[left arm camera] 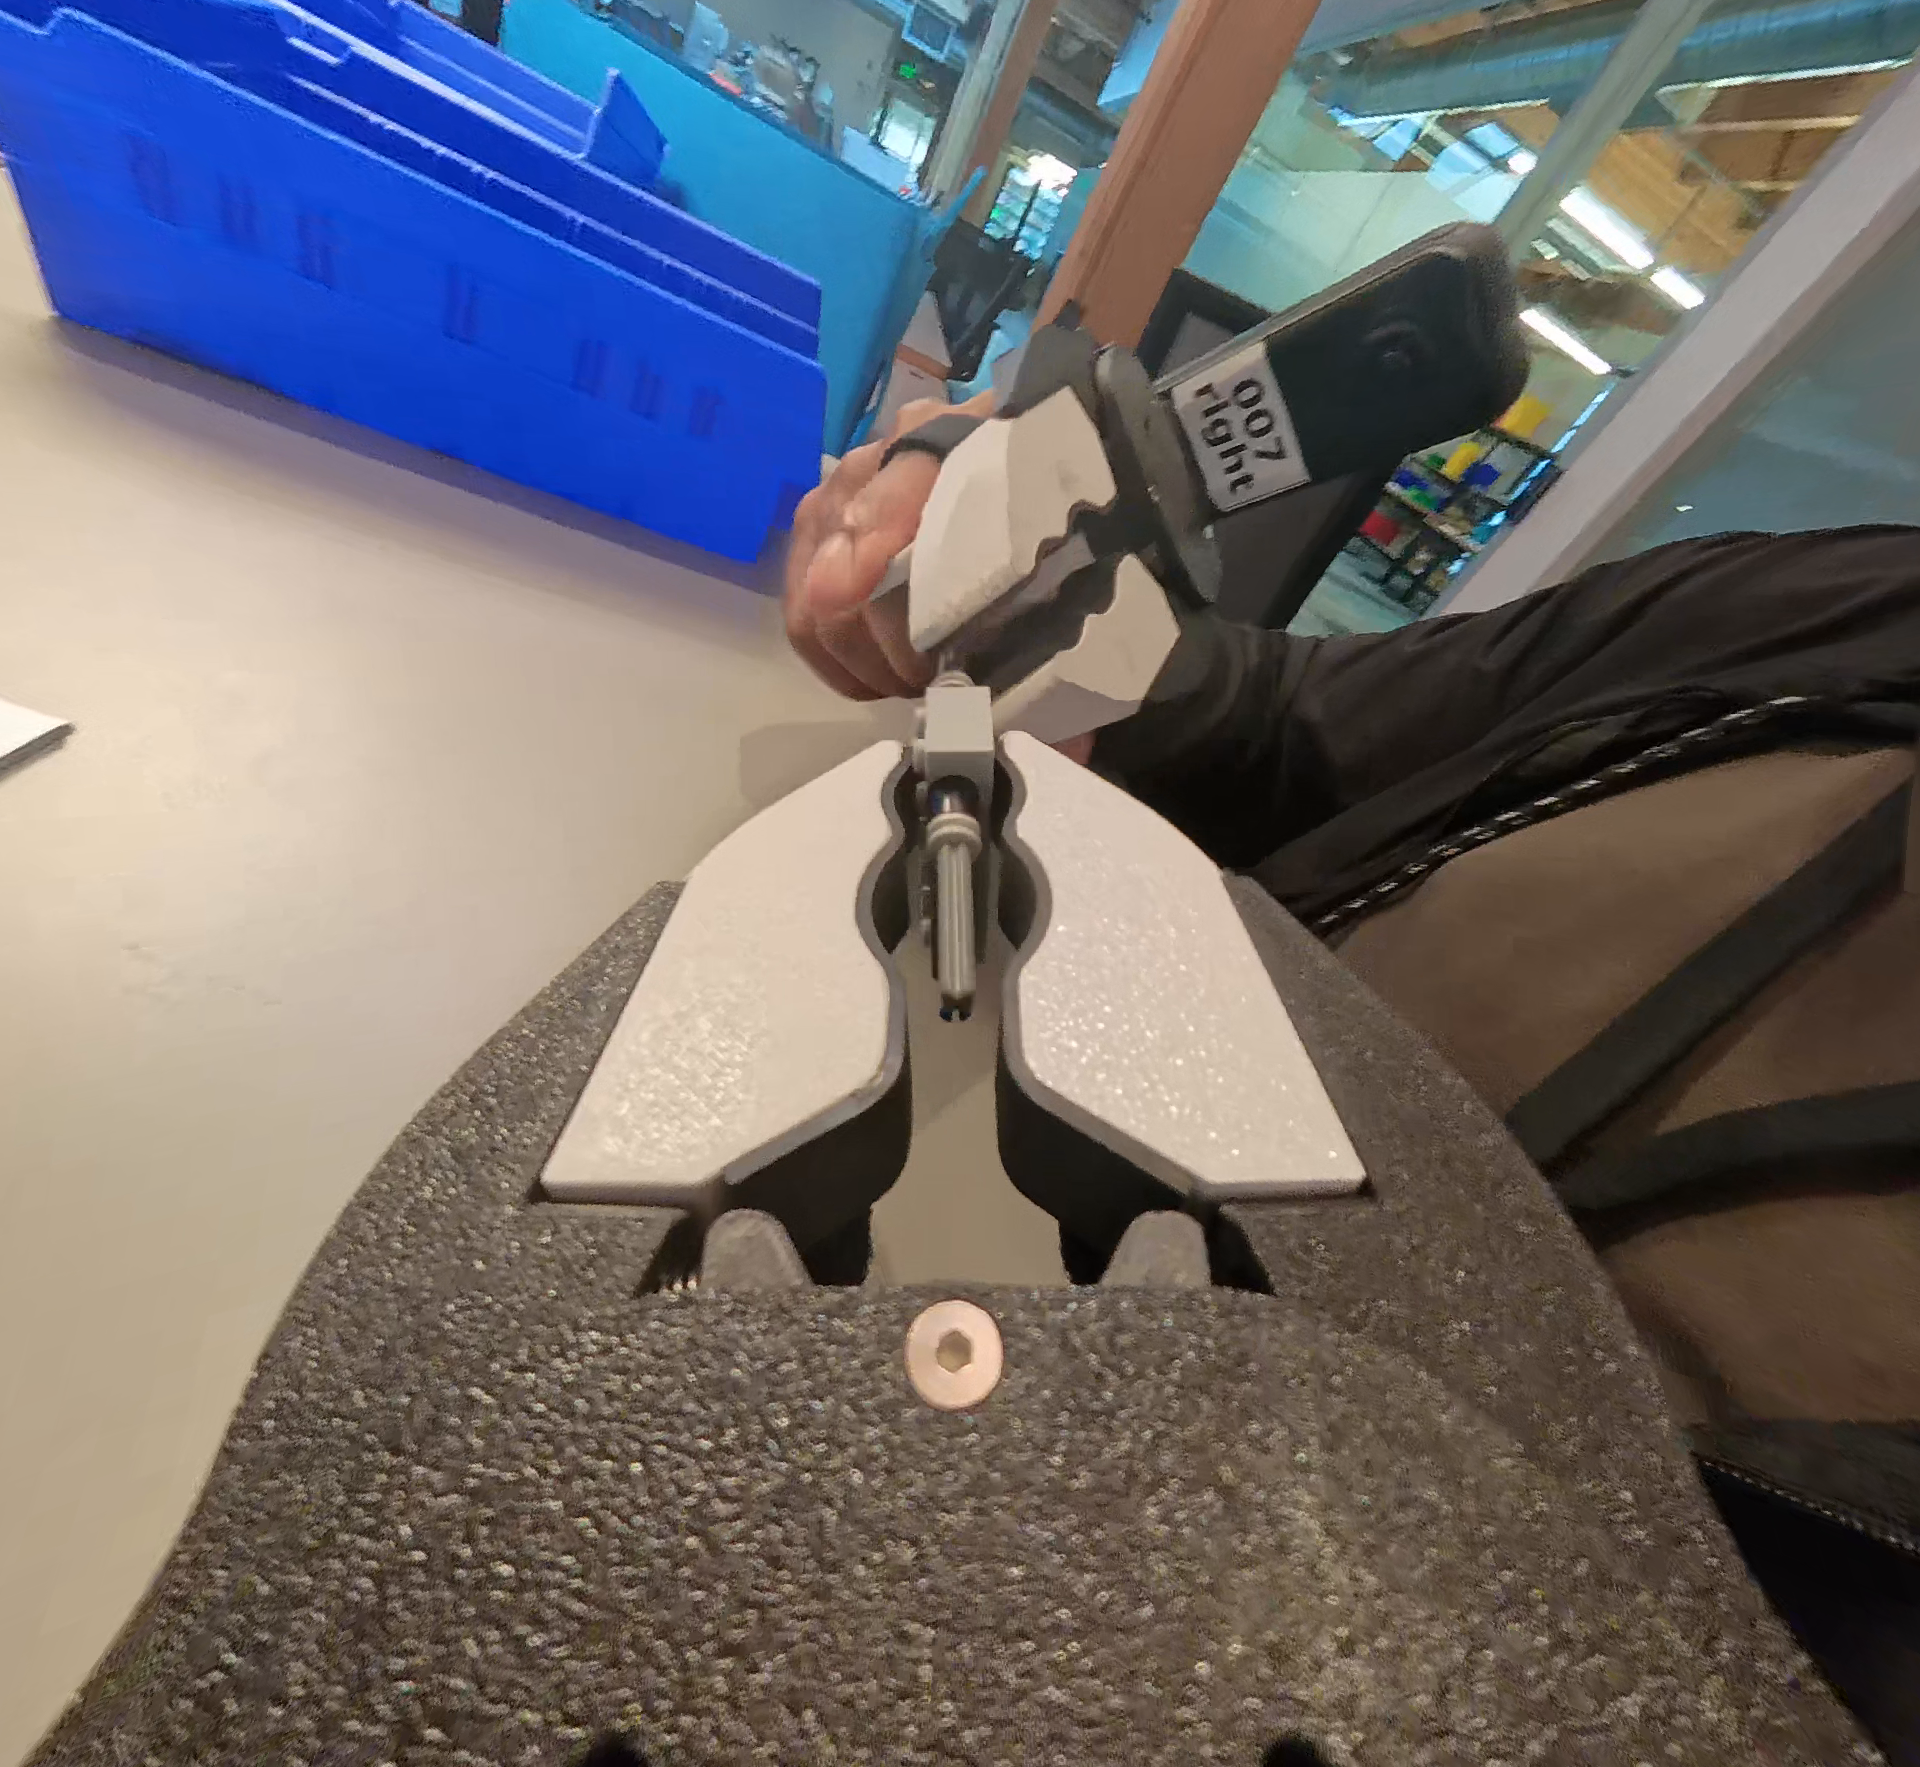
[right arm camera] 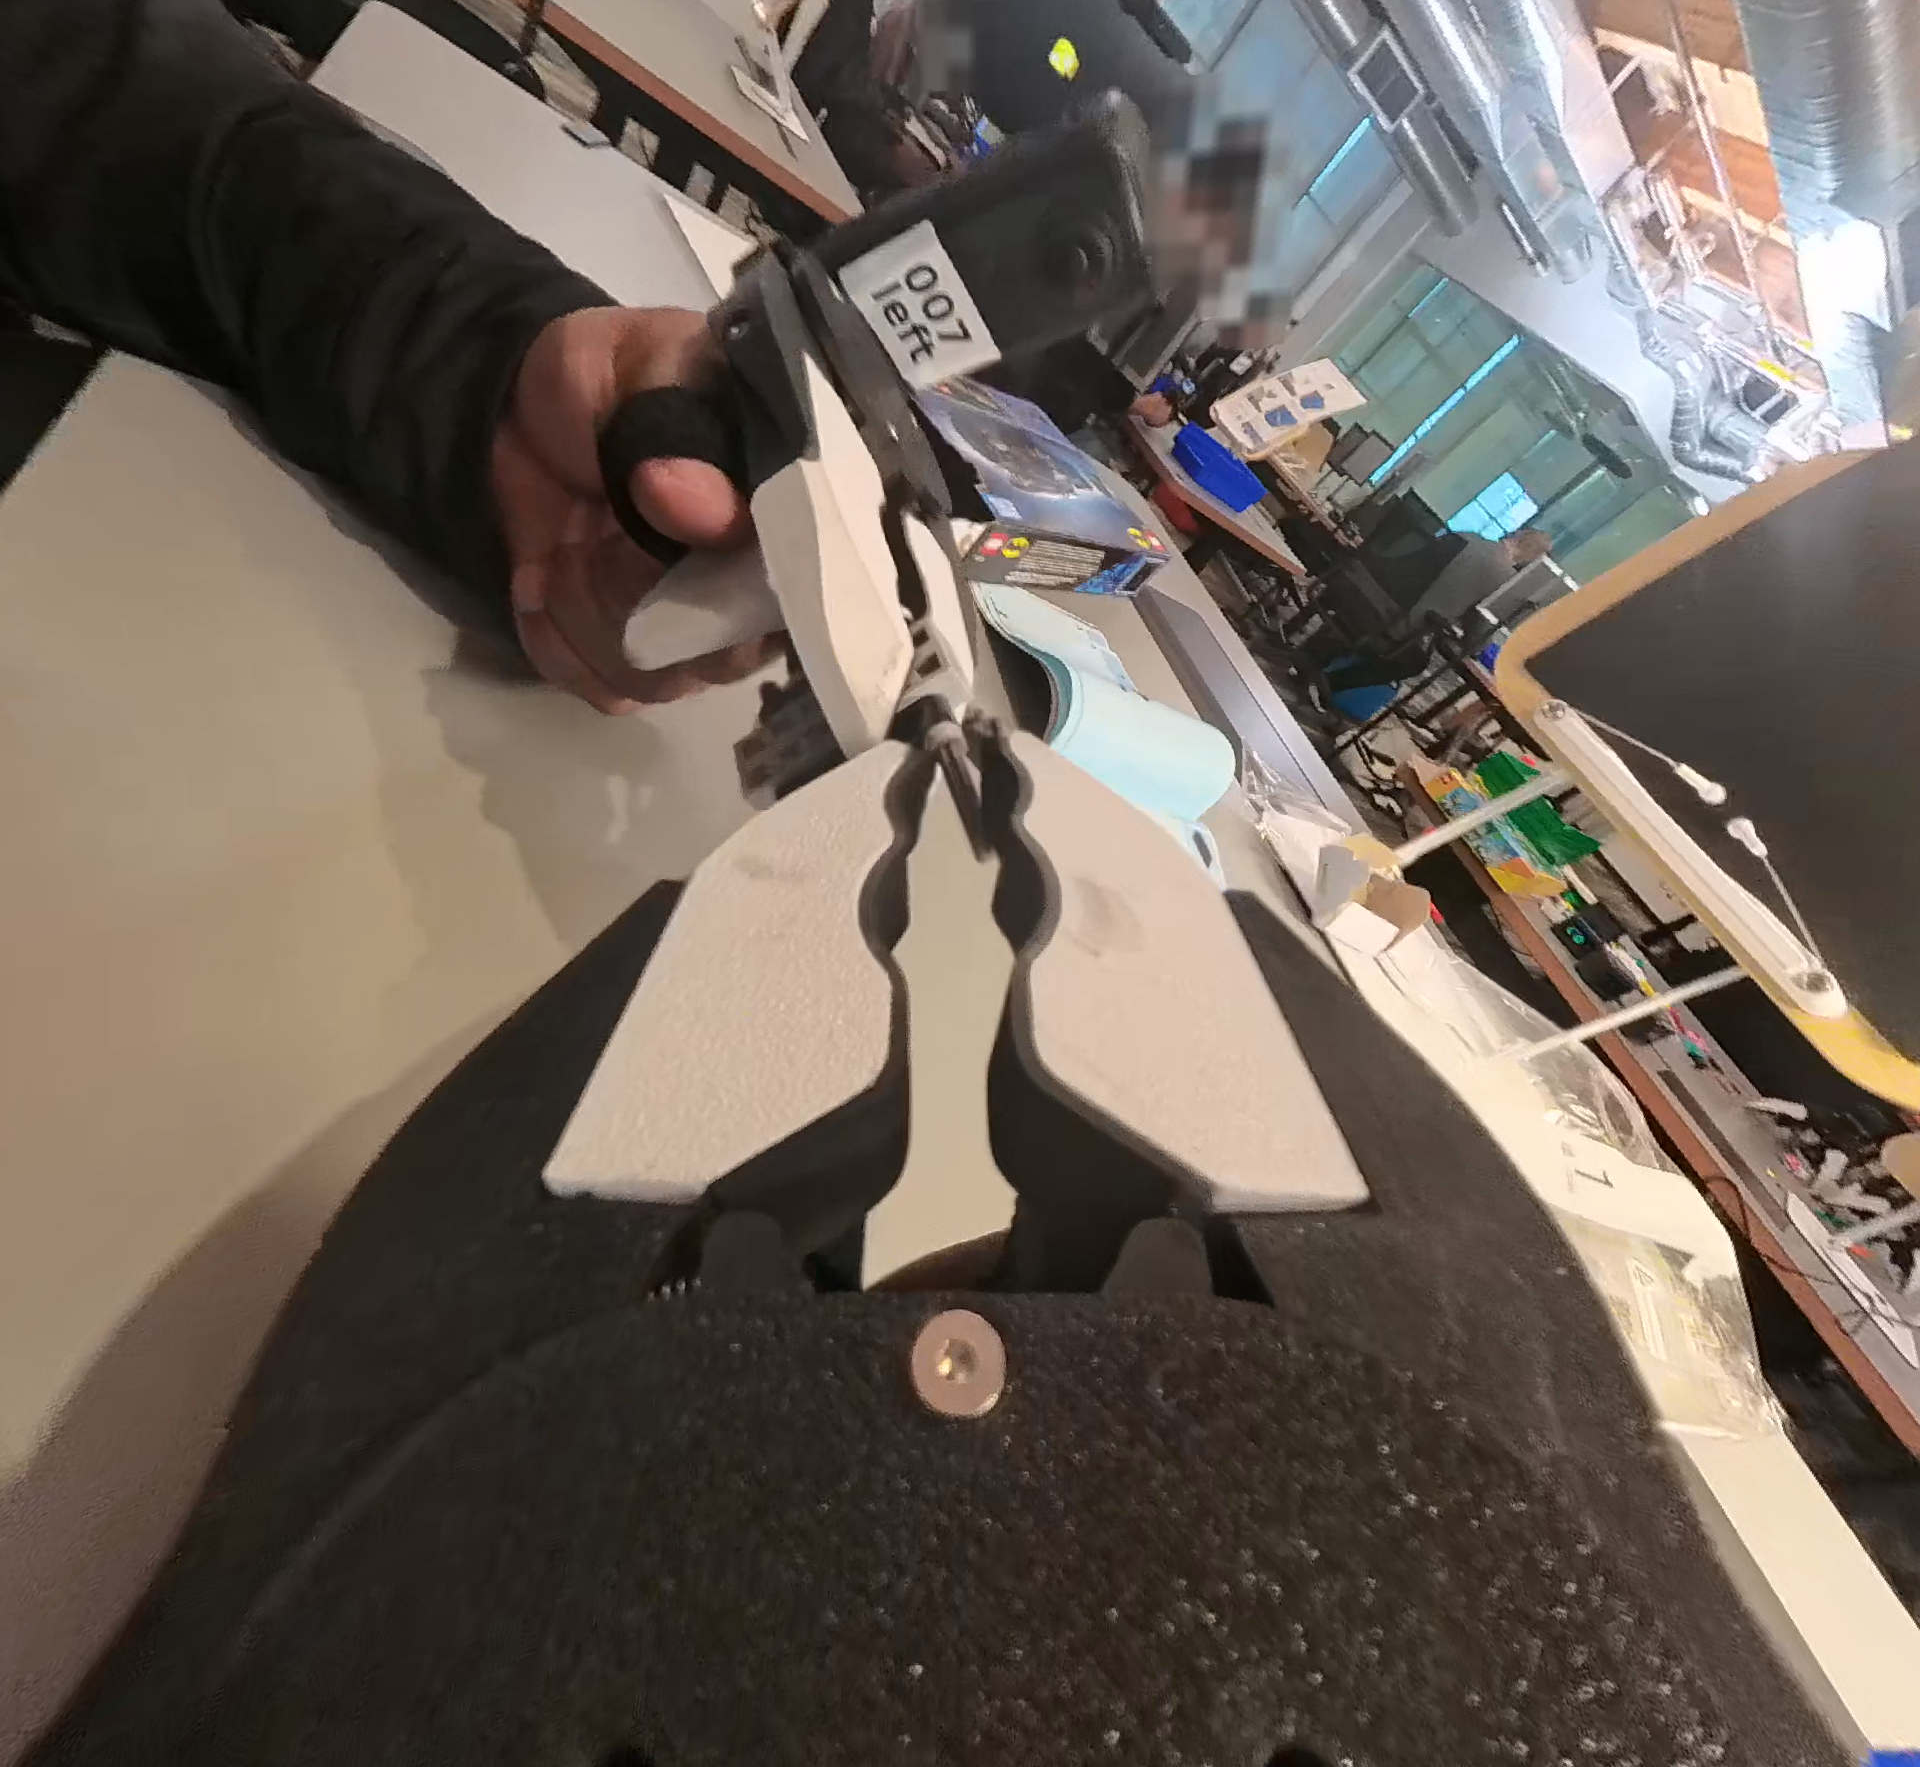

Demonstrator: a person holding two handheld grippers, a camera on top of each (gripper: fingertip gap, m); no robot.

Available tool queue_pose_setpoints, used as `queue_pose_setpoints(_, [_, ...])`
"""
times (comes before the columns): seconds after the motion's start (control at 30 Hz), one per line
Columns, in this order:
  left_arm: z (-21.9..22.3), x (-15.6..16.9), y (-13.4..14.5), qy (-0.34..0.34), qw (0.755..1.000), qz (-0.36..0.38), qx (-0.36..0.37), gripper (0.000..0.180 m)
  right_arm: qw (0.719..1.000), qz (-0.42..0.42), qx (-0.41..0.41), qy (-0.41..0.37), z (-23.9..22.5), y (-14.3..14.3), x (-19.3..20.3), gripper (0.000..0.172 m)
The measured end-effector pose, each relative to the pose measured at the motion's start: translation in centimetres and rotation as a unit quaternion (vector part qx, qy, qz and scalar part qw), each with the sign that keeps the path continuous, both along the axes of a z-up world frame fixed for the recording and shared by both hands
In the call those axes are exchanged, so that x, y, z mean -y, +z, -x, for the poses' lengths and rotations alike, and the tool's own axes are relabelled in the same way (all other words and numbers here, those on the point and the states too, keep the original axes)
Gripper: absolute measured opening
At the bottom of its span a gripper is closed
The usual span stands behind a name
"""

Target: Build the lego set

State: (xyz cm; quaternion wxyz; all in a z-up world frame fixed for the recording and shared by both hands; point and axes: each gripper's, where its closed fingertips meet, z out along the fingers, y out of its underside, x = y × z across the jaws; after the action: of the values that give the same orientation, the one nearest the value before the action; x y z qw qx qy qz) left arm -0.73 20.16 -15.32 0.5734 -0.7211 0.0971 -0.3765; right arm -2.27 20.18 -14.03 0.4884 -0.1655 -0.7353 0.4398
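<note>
Twin hand-held grippers, grey over black

Each gripper (left arm camera: 951, 761) wears pale grey fingers (left arm camera: 769, 969) with wavy dark inner edges, seated in a grainy black foam-like body; behind the claw sits one silver hex screw (left arm camera: 953, 1354). The right gripper (right arm camera: 951, 761) matches, screw (right arm camera: 957, 1374) included. Both carry white stickers on black camera mounts. Black sleeves (right arm camera: 260, 211), black finger loop (right arm camera: 665, 439).

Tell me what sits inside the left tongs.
Between the left tongs sits a small grey toy-brick assembly with a grey axle pointing back. Its far end is hidden by the right tongs.
</note>
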Motion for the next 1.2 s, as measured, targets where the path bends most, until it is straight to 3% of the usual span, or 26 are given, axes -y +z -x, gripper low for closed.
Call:
queue_pose_setpoints(0.03, [0.3,-0.1,-0.4,0.008,1.000,0.009,-0.009,0.012,1.000,0.002,0.004,-0.004,0.1,-0.1,-0.2,0.015])
queue_pose_setpoints(0.3, [1.1,-0.7,-2.7,0.028,0.997,0.065,-0.026,0.012,0.998,-0.051,0.035,-0.025,0.8,-2.4,-0.9,0.017])
queue_pose_setpoints(0.47, [2.5,-1.0,-2.7,0.070,0.995,0.056,-0.049,0.012,0.995,-0.077,0.041,-0.041,1.2,-3.3,-1.5,0.017])
queue_pose_setpoints(1.2, [2.5,-1.1,-2.2,0.073,0.996,0.036,-0.035,0.012,0.989,-0.113,0.046,-0.082,2.2,-4.6,-2.1,0.018])
